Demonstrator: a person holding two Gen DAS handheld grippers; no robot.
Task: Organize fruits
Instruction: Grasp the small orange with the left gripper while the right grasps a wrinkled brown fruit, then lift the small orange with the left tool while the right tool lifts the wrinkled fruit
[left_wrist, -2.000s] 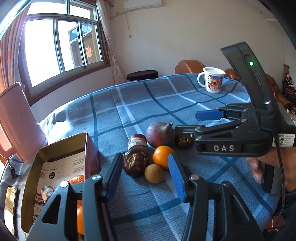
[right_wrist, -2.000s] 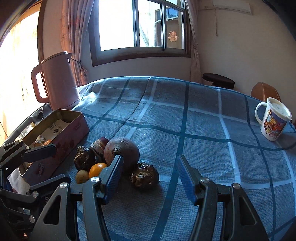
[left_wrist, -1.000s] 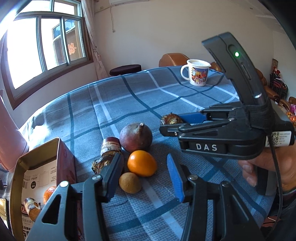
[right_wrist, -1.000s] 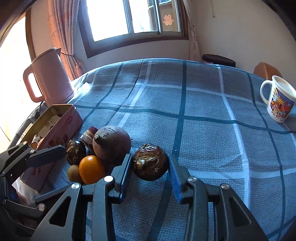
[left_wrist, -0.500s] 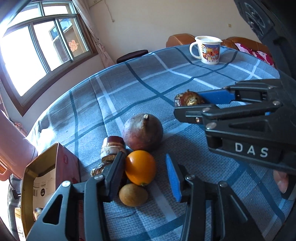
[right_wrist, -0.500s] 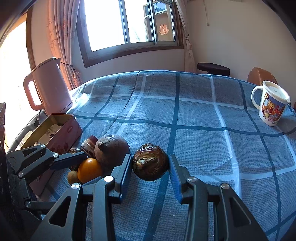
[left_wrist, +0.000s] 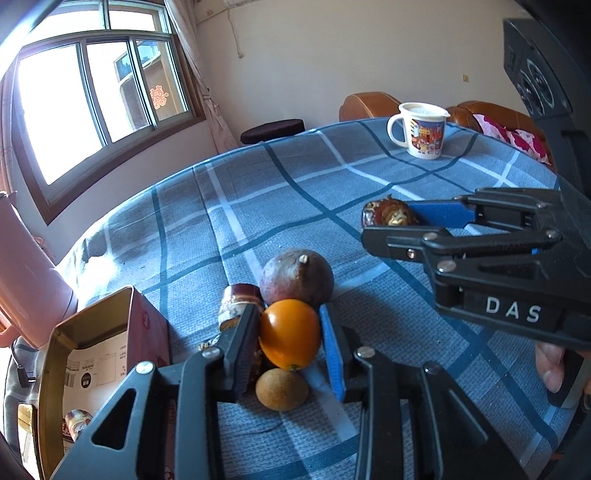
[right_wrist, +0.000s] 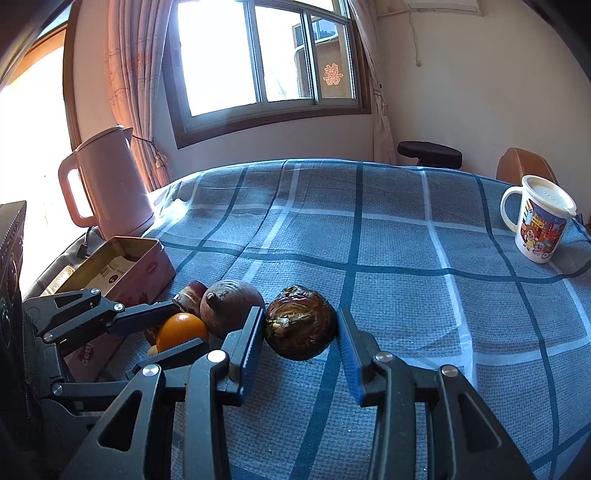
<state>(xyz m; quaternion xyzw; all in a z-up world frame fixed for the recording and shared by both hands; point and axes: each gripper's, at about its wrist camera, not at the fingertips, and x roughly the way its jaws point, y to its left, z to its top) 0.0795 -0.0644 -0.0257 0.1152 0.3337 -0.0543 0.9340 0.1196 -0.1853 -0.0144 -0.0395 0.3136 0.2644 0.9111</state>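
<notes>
An orange (left_wrist: 289, 334) sits on the blue checked tablecloth (left_wrist: 295, 184) in a cluster of fruit. My left gripper (left_wrist: 289, 313) has its jaws closing, and both pads touch the orange's sides. Behind it lies a round purple-brown fruit (left_wrist: 295, 277), in front a small brown fruit (left_wrist: 282, 384), to the left a dark reddish piece (left_wrist: 242, 295). My right gripper (right_wrist: 301, 314) is shut on a dark wrinkled fruit (right_wrist: 301, 328), low over the cloth just right of the cluster. The left wrist view shows that right gripper (left_wrist: 388, 221) with the wrinkled fruit (left_wrist: 388, 216) at its tips.
An open tin box (left_wrist: 92, 350) with packets inside stands left of the fruit. A pink kettle (right_wrist: 107, 184) is behind it at the table's edge. A printed mug (right_wrist: 539, 225) stands at the far right. A person's fingers (left_wrist: 550, 365) grip the right handle.
The left jaws have narrowed from wide apart onto the orange, and that gripper has come closer to the fruit. The right gripper keeps its hold on the wrinkled fruit.
</notes>
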